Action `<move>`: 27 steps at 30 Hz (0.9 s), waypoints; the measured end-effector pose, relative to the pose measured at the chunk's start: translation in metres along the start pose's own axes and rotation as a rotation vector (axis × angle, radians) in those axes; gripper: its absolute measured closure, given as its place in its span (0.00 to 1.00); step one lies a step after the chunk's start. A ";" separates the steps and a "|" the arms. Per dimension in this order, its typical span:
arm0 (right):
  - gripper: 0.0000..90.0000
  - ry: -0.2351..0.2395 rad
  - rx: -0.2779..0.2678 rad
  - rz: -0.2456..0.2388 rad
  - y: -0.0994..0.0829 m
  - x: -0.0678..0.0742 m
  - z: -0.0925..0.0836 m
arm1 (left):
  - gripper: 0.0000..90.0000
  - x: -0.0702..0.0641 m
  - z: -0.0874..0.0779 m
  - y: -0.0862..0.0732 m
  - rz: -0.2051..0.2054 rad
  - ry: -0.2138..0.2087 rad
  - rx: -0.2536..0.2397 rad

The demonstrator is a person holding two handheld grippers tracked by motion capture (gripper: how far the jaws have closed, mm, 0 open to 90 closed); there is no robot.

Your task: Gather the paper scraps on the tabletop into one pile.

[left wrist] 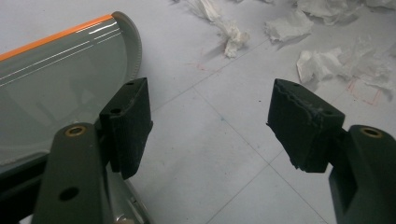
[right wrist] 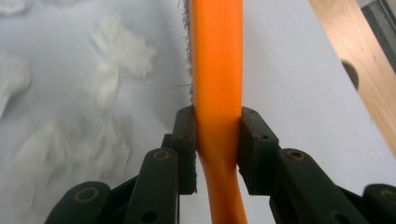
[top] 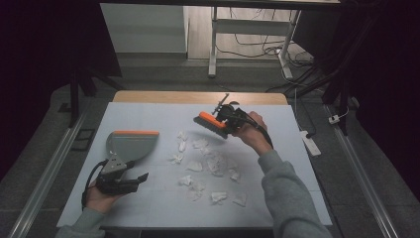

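R tongs (right wrist: 217, 140) clamped on brush (right wrist: 218, 56) handle: stiff, light, slick plastic; grip mid-handle. L tongs (left wrist: 210, 126) open beside dustpan (left wrist: 56, 88); paper scraps (left wrist: 322, 65) ahead.

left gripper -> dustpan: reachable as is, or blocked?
Probably yes. The left gripper sits beside the dustpan, jaws open with nothing between them; the pan lies right next to one jaw in the left gripper view. The paper scraps lie off to the side, not between.
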State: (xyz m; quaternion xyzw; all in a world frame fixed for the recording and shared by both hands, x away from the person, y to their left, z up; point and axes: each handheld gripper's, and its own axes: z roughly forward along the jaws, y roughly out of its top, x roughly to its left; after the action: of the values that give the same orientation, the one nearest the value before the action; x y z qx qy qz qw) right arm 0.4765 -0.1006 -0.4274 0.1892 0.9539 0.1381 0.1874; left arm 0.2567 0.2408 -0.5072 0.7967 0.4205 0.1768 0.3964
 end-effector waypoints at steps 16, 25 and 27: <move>0.78 0.028 0.035 -0.123 0.058 0.005 0.046 | 0.35 0.004 0.001 -0.001 -0.010 -0.024 -0.012; 0.79 0.053 0.065 -0.241 0.066 0.027 0.046 | 0.35 0.004 0.000 -0.001 -0.016 -0.021 -0.009; 0.79 0.063 0.065 -0.270 0.064 0.032 0.043 | 0.35 0.004 0.001 -0.001 -0.015 -0.021 -0.007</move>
State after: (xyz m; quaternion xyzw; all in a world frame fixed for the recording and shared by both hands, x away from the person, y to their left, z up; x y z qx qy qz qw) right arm 0.4864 -0.0225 -0.4542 0.0606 0.9801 0.0864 0.1680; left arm 0.2584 0.2439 -0.5089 0.7940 0.4215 0.1669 0.4050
